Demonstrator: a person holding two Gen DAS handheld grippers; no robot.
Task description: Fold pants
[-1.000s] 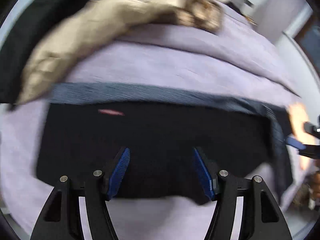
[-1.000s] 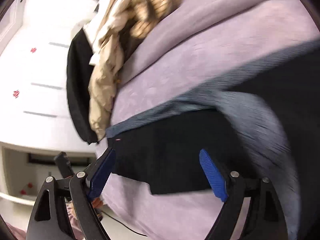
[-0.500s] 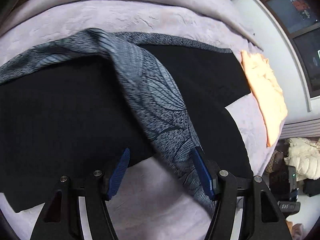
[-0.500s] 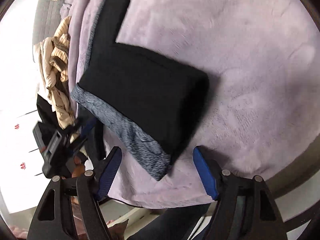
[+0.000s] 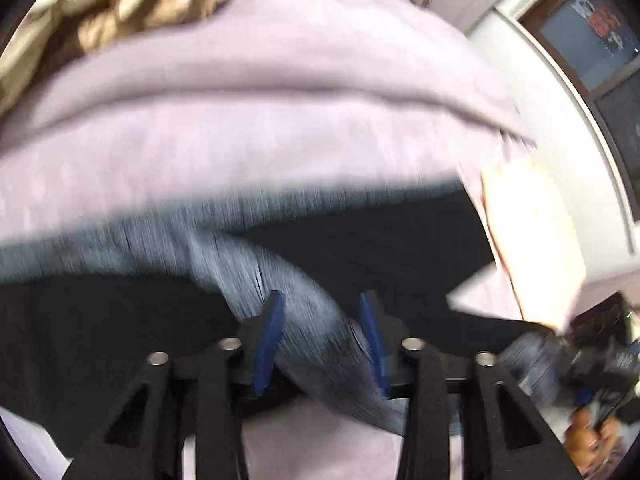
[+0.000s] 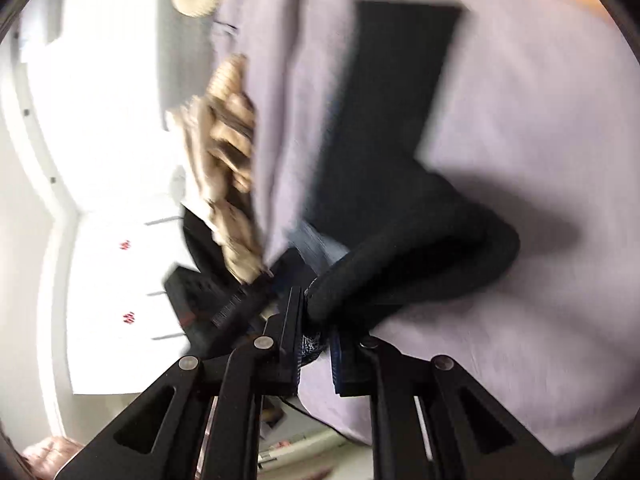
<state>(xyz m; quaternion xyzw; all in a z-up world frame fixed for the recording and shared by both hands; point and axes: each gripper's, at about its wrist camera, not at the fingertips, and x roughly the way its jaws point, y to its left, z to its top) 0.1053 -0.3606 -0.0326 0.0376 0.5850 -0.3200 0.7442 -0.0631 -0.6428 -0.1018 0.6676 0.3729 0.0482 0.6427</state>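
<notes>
The black pants (image 5: 360,248) with a grey patterned band (image 5: 312,320) lie across the lilac bed cover (image 5: 280,140). My left gripper (image 5: 322,336) points down at them. Its jaws are closing, with the grey band running between the blue pads (image 5: 272,340), and I see no firm pinch. In the right wrist view the pants (image 6: 384,140) stretch away over the cover (image 6: 520,120). My right gripper (image 6: 316,340) is closing tight on a grey patterned corner. The black cloth (image 6: 420,260) rises in a fold from its pads. Both views are blurred by motion.
A heap of beige clothes (image 5: 120,4) lies at the far left of the bed, also seen as beige clothes (image 6: 228,152). A peach garment (image 5: 532,240) lies at the right by the wall. White drawers (image 6: 120,260) stand beside the bed. A hand (image 5: 592,440) shows at lower right.
The left jaws have narrowed around the grey band. The right jaws went from wide apart over the pants' corner to clamped on it, and the cloth now lifts from the cover. Both views swung.
</notes>
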